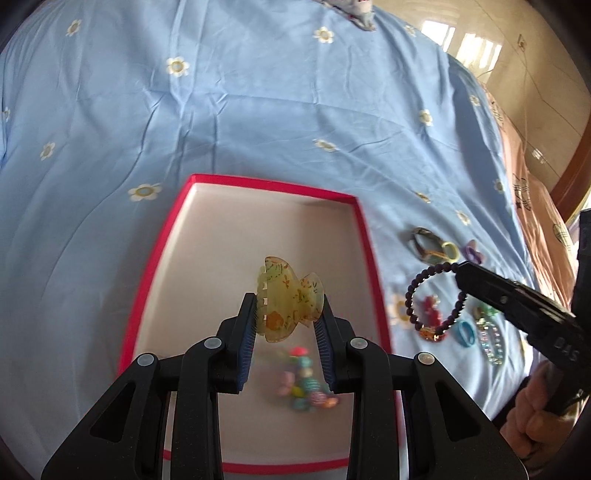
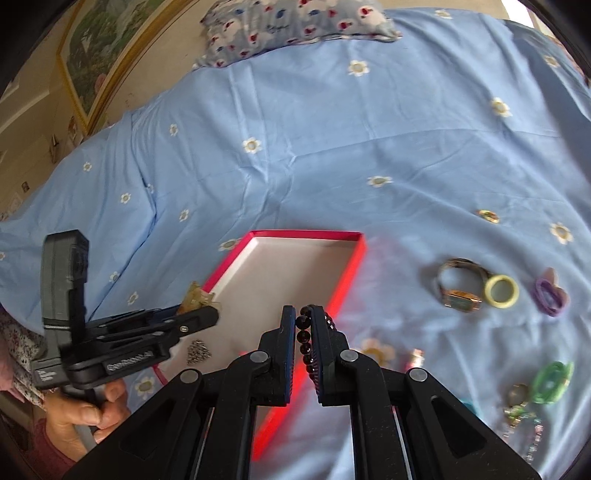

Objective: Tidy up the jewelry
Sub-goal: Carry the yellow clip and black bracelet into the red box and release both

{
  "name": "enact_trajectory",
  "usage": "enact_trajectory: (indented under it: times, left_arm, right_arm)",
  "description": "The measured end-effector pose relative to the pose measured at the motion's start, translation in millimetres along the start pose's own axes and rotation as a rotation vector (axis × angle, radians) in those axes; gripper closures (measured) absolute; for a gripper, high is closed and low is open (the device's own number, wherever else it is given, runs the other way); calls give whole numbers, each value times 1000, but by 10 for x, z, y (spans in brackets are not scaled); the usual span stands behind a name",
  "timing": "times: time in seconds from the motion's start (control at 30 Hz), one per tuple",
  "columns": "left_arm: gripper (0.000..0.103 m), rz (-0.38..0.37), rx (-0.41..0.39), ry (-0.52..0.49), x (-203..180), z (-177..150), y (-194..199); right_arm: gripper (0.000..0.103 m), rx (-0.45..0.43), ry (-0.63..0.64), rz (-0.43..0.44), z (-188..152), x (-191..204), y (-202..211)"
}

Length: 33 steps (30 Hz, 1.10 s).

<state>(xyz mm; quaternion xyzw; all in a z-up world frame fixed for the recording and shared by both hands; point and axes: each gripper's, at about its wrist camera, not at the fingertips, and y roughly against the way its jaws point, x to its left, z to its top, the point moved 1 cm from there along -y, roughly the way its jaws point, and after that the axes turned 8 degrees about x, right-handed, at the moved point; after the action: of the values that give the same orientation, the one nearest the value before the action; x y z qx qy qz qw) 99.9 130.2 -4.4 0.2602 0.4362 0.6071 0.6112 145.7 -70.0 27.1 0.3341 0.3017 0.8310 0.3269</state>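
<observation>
Left wrist view shows the left tongs (image 1: 286,317) closed partway on a translucent yellow hair claw (image 1: 290,297), held above the pale floor of the red-rimmed box (image 1: 149,273) that sits on the blue flowered bedspread (image 1: 258,110); a blurred cluster of coloured beads (image 1: 304,384) lies in the box below the claw. To the right of the box, on the bedspread, lie a watch (image 1: 424,242), a yellow ring (image 1: 450,250), a purple clip (image 1: 473,253), a blue ring (image 1: 466,333) and a glittery clip (image 1: 491,341). Right wrist view has the right tongs (image 2: 303,323) nearly shut on a dark purple bead bracelet (image 2: 303,339), gripped between the pads just past the box's right rim (image 2: 351,273); from the left camera its loop hangs in the air above the loose pieces. A small silvery heap (image 2: 198,351) rests in the box's near left corner, and a patterned pillow (image 2: 295,26) lies at the far end of the bed
</observation>
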Motion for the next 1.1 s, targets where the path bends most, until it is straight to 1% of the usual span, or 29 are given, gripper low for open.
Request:
enact_trajectory:
  times: [0.17, 0.4, 0.57, 0.67, 0.73, 0.87, 1.1]
  left_arm:
    - [75, 26, 23, 0, 226, 14, -98]
    - [75, 52, 73, -9, 448, 71, -325]
    - [75, 62, 128, -35, 490, 88, -585]
    - [75, 70, 130, -57, 476, 80, -663]
    - [75, 72, 132, -68, 459, 86, -672]
    - [75, 82, 139, -104, 410, 106, -711]
    - [73, 85, 142, -106, 403, 114, -718]
  right_arm:
    - [95, 7, 15, 43, 71, 218, -172]
    - [95, 57, 7, 83, 95, 382, -601]
    - [95, 102, -25, 26, 32, 246, -886]
    - [95, 134, -52, -20, -20, 103, -1000]
    - [95, 156, -58, -30, -37, 53, -1045]
    - [95, 175, -36, -49, -43, 75, -1076]
    - [95, 192, 5, -95, -29, 126, -1102]
